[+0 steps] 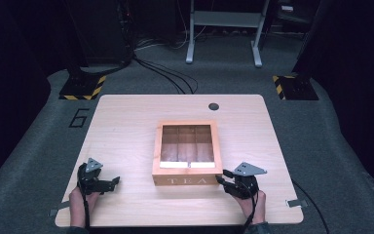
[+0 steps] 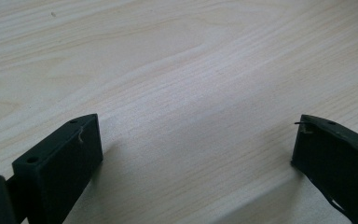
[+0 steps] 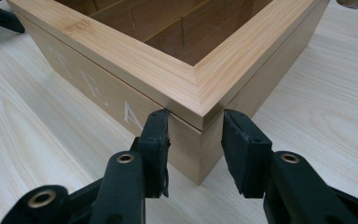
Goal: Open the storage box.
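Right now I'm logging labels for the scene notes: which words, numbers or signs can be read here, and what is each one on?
"TEA": pale capitals on the front wall of the wooden box, clear in the high view; the right gripper view shows the same letters at a slant.
"6": dark figure on the grey floor, left of the table.
Nothing else legible.

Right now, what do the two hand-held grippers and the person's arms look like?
Both are black. The left hand-held gripper and the right hand-held gripper each carry a grey three-cornered plate on top, and a thin black cable trails back along the hand. The jaws are blocky, flat-faced black pads on arms with brass-coloured pivot rings. A dark cuff shows at the right wrist.
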`<action>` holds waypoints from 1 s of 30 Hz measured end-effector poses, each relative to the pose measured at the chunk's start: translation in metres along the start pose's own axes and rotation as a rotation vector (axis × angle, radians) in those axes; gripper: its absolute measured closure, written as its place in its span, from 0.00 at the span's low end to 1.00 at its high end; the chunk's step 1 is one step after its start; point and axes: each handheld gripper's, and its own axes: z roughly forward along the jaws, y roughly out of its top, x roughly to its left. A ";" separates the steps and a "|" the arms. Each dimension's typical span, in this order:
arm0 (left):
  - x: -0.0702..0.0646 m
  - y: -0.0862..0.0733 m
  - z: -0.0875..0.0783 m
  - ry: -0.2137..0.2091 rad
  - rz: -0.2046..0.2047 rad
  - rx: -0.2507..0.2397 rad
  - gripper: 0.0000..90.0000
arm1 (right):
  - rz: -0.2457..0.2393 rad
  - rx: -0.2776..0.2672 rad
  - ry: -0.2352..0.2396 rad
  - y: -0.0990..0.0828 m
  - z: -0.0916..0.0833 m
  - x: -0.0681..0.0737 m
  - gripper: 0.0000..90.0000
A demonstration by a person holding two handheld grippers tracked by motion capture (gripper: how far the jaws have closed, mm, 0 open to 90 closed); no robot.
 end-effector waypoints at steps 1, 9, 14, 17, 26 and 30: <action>0.000 0.000 0.000 0.000 0.000 0.000 0.01 | -0.003 0.000 0.000 0.000 0.000 0.000 0.68; 0.000 0.000 0.000 0.000 0.000 0.000 0.01 | 0.000 -0.023 0.005 0.001 -0.003 0.001 0.71; 0.000 0.000 0.000 0.000 0.000 0.000 0.01 | 0.006 -0.045 0.010 0.001 -0.004 0.000 0.72; 0.000 0.000 0.000 0.000 0.000 0.000 0.01 | 0.014 -0.056 0.015 0.002 -0.004 0.000 0.72; 0.000 0.000 0.000 0.000 0.000 0.000 0.01 | 0.016 -0.092 0.005 0.006 -0.006 0.001 0.73; 0.000 0.000 0.000 0.000 0.000 0.000 0.01 | 0.024 -0.113 -0.001 0.009 -0.005 0.002 0.73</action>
